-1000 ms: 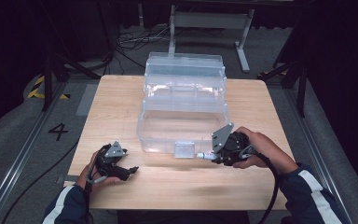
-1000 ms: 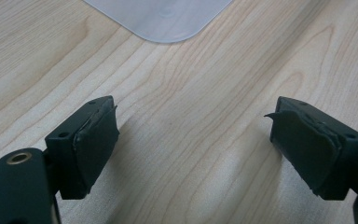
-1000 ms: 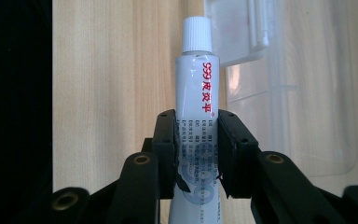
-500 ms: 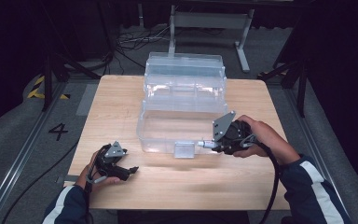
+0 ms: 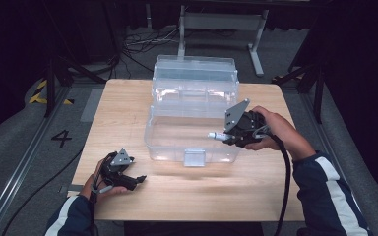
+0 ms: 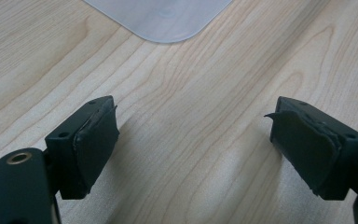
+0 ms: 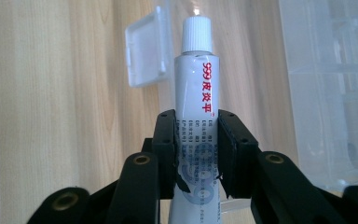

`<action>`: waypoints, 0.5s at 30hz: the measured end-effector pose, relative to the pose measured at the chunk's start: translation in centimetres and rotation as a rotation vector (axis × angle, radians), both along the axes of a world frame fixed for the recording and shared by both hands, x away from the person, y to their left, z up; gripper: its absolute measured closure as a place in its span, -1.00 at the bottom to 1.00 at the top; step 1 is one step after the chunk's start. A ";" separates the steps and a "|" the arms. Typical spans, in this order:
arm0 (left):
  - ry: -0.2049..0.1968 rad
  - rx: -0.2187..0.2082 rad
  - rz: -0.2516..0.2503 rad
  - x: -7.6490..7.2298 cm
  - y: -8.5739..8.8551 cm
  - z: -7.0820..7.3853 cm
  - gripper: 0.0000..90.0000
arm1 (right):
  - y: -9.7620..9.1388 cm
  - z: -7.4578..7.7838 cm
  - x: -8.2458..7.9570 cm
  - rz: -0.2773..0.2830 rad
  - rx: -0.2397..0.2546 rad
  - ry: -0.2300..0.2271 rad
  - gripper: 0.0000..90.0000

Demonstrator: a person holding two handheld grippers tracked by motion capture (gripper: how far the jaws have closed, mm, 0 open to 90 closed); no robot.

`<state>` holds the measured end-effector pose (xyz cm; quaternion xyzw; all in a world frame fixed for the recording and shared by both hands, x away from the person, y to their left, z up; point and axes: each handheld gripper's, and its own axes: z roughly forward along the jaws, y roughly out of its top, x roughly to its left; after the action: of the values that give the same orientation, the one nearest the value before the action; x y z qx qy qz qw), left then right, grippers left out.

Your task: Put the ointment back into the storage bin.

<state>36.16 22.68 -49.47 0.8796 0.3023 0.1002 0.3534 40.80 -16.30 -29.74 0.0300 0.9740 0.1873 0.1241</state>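
Observation:
A clear plastic box (image 5: 193, 123) with its lid tipped back stands at the middle of the wooden table (image 5: 128, 105). My right gripper (image 5: 226, 136) hovers over the box's front right part, shut on a white tube (image 7: 197, 88) with red print and a white cap. The tube (image 5: 215, 135) points left, cap first. The box's front latch (image 7: 144, 51) lies beyond the cap in the right gripper view. My left gripper (image 5: 137, 179) rests low at the front left of the table, open, with bare wood between its pads (image 6: 95, 140).
A corner of the clear box (image 6: 161, 18) lies ahead of the left gripper. Cables trail from both grippers toward the table's front edge. A metal stand (image 5: 221, 22) and floor cables sit behind the table. Bare wood spreads in front of the box.
My right gripper has risen with the tube from beside the box's front right corner and moved over the box's rim. The left gripper has stayed where it was.

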 end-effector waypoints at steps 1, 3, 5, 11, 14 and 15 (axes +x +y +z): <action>0.000 0.000 0.000 0.0 0.0 0.0 -0.66 | 0.1 0.0 0.3 0.005 0.004 -0.002 0.58; 0.000 -0.001 0.001 0.0 0.0 0.0 -0.66 | 0.3 0.1 1.0 -0.002 0.000 0.005 0.58; 0.001 -0.001 0.001 0.0 0.0 0.0 -0.66 | 0.5 -0.1 1.4 -0.006 -0.002 0.011 0.58; 0.001 -0.001 0.001 0.0 0.0 0.0 -0.66 | 1.4 -0.8 3.0 -0.018 -0.020 0.028 0.58; 0.000 0.000 0.001 0.0 0.0 0.0 -0.66 | 1.8 -1.1 3.7 -0.017 -0.034 0.032 0.58; 0.001 -0.001 0.001 0.0 0.0 0.0 -0.66 | 2.1 -1.3 3.9 -0.020 -0.035 0.035 0.58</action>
<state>36.15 22.68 -49.47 0.8793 0.3031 0.0998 0.3537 44.73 -14.24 -31.08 0.0408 0.9788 0.1683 0.1096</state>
